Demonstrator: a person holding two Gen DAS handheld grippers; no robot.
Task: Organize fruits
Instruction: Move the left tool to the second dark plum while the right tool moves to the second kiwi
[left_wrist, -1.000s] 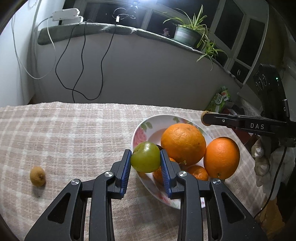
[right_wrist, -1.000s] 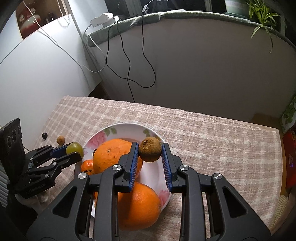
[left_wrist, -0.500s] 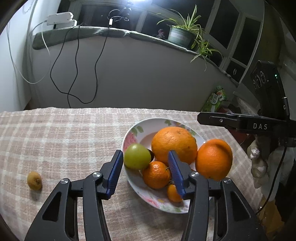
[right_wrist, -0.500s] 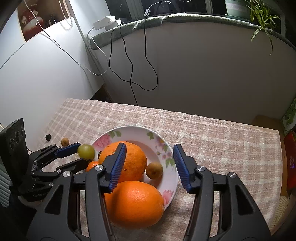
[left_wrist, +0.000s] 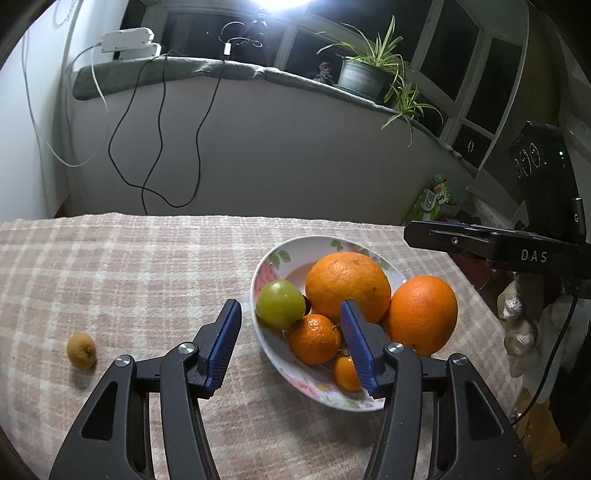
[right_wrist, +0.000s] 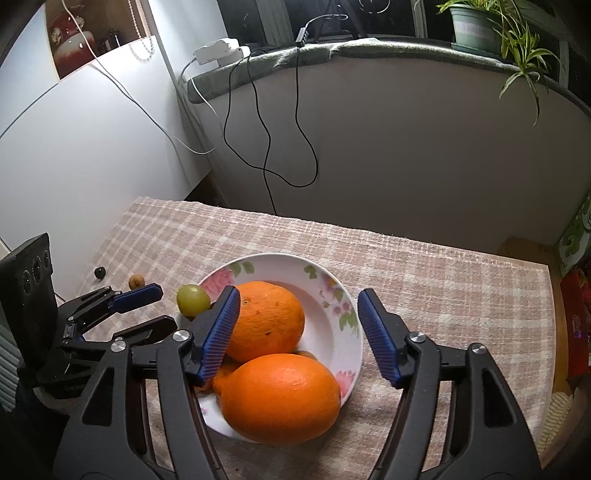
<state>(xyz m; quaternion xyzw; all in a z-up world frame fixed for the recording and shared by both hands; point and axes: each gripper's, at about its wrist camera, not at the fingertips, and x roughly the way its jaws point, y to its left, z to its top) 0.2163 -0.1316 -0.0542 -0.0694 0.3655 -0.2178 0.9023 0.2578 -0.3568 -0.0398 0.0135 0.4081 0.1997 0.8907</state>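
Note:
A floral white bowl (left_wrist: 271, 260) (right_wrist: 332, 295) on the checked tablecloth holds two big oranges (left_wrist: 347, 286) (right_wrist: 280, 397), a green fruit (left_wrist: 280, 303) (right_wrist: 192, 300) and small tangerines (left_wrist: 314, 339). My left gripper (left_wrist: 290, 321) is open and empty, just short of the bowl's near rim. My right gripper (right_wrist: 297, 314) is open and empty above the bowl. A small brown fruit (left_wrist: 81, 350) (right_wrist: 135, 281) lies on the cloth left of the bowl. The brown fruit dropped into the bowl is hidden behind the oranges.
A small dark fruit (right_wrist: 99, 272) lies near the cloth's left edge. The right gripper's body (left_wrist: 517, 251) reaches in over the bowl's right side. A wall with hanging cables (left_wrist: 159, 147) and a sill with a potted plant (left_wrist: 358, 75) stand behind the table.
Both grippers opened: the left let the green fruit go into the bowl, the right let the brown fruit drop in. Both then drew back and up.

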